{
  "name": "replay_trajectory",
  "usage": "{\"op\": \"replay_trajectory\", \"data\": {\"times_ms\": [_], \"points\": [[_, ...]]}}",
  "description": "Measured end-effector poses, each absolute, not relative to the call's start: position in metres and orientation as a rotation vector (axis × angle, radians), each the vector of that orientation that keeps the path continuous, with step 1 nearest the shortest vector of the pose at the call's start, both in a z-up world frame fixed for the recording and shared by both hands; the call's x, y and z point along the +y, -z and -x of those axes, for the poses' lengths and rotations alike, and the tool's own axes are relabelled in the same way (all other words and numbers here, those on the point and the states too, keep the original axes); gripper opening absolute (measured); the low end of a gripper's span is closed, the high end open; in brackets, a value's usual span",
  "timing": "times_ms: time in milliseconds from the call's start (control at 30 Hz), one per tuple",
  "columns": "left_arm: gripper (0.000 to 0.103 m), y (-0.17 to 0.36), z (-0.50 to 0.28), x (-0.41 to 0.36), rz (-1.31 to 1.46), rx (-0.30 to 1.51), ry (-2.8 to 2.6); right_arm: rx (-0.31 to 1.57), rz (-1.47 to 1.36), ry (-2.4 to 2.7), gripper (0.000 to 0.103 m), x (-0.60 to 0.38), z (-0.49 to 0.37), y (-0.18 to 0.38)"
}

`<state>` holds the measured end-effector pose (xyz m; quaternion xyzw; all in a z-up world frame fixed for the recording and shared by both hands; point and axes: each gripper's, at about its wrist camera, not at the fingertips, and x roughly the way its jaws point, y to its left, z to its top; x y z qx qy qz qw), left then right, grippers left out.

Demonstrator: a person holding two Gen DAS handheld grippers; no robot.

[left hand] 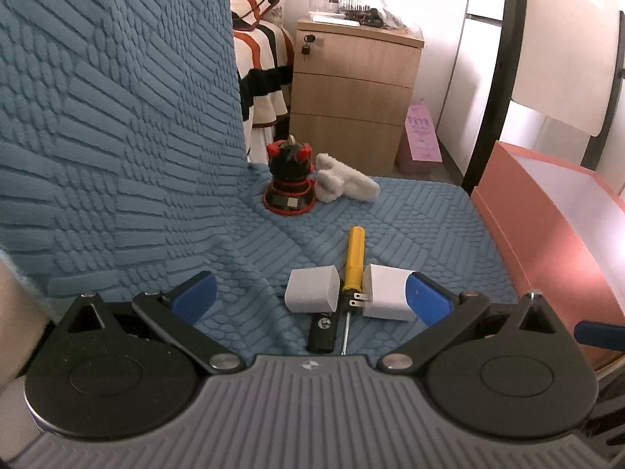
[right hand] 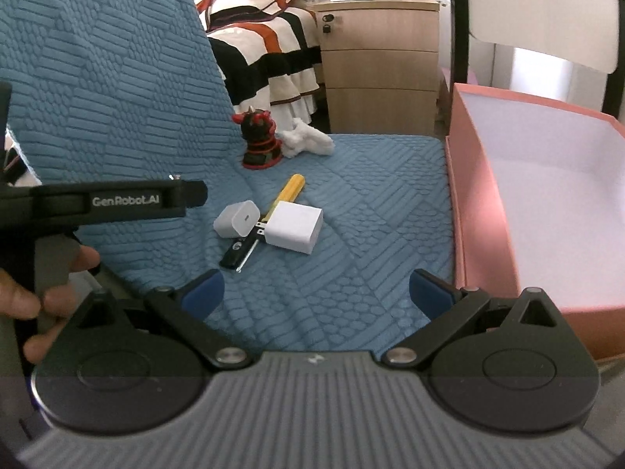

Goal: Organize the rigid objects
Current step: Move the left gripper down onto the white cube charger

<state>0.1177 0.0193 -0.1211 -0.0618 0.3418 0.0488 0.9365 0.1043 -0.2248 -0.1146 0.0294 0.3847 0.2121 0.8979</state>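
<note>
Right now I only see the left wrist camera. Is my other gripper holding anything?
Observer: No. The right gripper is open above the blue cover, with nothing in it.
Child: Does the pink box have a lid on?
Observer: No. The pink box is open on top, and its inside is white.
Child: Is there any writing on the side of mine?
Observer: Yes. The left gripper reads GenRobot.AI along its side.
</note>
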Motion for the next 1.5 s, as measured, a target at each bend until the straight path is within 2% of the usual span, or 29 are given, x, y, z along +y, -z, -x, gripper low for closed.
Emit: {"op": "replay_trajectory", "data": {"times_ms": [500,567,667,900,1067,1400,1500], "points": [[0.103,0.165,-0.157,0.028,0.194,0.748,0.002,0.792,-0.049,-0.546,0.103,-0.214,-0.140,0.141],[0.103,0.169,-0.162,0.030,0.202,0.753,0.002,0.791,-0.039,-0.557,0.098,-0.211,-0.145,0.144],[0.103,0.174,-0.172,0.037,0.225,0.761,-0.004,0.800,-0.030,-0.578,0.098,-0.206,-0.152,0.150],[0.095,0.185,-0.191,0.051,0.258,0.793,-0.018,0.811,-0.004,-0.619,0.096,-0.191,-0.170,0.160],[0.095,0.192,-0.201,0.059,0.285,0.821,-0.014,0.822,0.022,-0.626,0.097,-0.180,-0.189,0.173],[0.077,0.212,-0.218,0.071,0.333,0.891,-0.010,0.806,0.079,-0.675,0.097,-0.155,-0.215,0.200],[0.075,0.217,-0.220,0.074,0.363,0.894,0.004,0.777,0.111,-0.684,0.096,-0.147,-0.216,0.199]]}}
